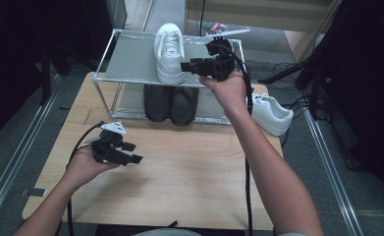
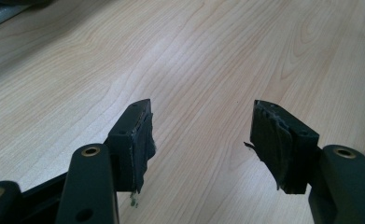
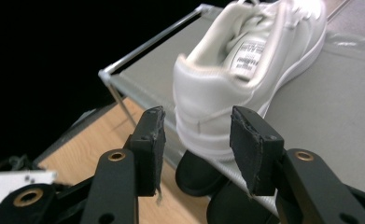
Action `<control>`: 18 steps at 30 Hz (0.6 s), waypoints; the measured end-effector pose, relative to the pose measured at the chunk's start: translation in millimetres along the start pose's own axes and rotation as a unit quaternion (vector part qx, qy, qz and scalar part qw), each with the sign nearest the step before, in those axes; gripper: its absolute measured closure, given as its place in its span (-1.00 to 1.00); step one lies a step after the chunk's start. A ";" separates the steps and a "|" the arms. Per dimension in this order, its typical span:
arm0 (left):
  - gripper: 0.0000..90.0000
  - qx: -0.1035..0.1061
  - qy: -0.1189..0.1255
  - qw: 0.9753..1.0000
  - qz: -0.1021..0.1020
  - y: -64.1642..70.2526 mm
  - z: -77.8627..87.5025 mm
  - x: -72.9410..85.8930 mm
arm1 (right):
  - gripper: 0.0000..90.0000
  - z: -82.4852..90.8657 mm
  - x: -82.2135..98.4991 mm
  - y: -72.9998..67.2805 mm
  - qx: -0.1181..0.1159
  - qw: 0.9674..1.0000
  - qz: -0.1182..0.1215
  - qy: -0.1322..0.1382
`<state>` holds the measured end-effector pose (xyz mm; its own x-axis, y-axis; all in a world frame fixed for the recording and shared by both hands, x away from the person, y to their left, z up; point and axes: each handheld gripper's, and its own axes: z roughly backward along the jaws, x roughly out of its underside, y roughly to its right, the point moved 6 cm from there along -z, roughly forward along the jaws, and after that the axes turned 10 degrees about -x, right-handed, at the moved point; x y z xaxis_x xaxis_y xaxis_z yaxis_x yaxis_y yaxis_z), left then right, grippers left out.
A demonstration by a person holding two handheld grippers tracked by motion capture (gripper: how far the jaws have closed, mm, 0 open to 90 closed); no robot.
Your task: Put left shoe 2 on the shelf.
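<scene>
A white sneaker (image 1: 169, 51) stands on the top shelf of a metal shoe rack (image 1: 125, 61), heel toward me. My right gripper (image 1: 183, 66) hovers at that heel, open; in the right gripper view the sneaker's heel (image 3: 208, 93) lies just beyond the gap of the gripper (image 3: 199, 140), and the pads do not press on it. A second white sneaker (image 1: 270, 114) rests on the table to the right of the rack. My left gripper (image 1: 133, 152) is held low over the wooden table (image 2: 194, 56) at the left, open (image 2: 201, 140) with nothing between its fingers.
A pair of black shoes (image 1: 171, 103) sits on the rack's lower shelf, seen under the top shelf (image 3: 199, 175) too. The rack stands at the far edge of the light wooden table (image 1: 189, 172). Dark floor and metal rails surround the table.
</scene>
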<state>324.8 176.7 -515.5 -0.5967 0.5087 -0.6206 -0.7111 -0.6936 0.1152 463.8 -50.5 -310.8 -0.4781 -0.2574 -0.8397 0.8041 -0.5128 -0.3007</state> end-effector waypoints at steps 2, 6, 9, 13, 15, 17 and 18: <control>-0.12 -0.002 0.001 1.000 -0.001 -0.4 0.0 0.2 | 0.25 0.4 6.7 -2.0 -0.006 1.000 0.004 0.000; -0.12 -0.001 0.003 1.000 0.002 -0.8 -0.2 0.5 | 0.24 0.9 26.8 -6.1 -0.018 1.000 0.014 -0.007; -0.12 -0.002 0.005 1.000 0.006 -1.6 -0.4 0.3 | 0.24 0.6 42.7 -7.9 -0.024 0.999 0.023 -0.009; -0.12 -0.004 0.003 1.000 0.005 -2.6 0.6 2.0 | 0.24 -1.1 66.4 -10.1 -0.037 0.999 0.034 -0.016; -0.12 -0.005 0.003 1.000 0.008 -2.7 1.8 2.5 | 0.24 -0.6 77.4 -12.4 -0.042 0.998 0.043 -0.014; -0.12 -0.007 0.006 1.000 0.007 -3.7 2.9 2.4 | 0.26 0.4 87.7 -15.5 -0.048 0.997 0.052 -0.010; -0.12 -0.008 0.008 1.000 0.008 -3.8 3.1 2.3 | 0.26 0.3 93.1 -16.9 -0.048 0.997 0.051 -0.012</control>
<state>325.0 182.1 -514.9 -0.6018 0.4898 -0.6309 -0.6953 -0.7100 0.1120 405.5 -66.1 -383.8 -0.3986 -0.3245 -0.8578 0.8791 -0.4017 -0.2565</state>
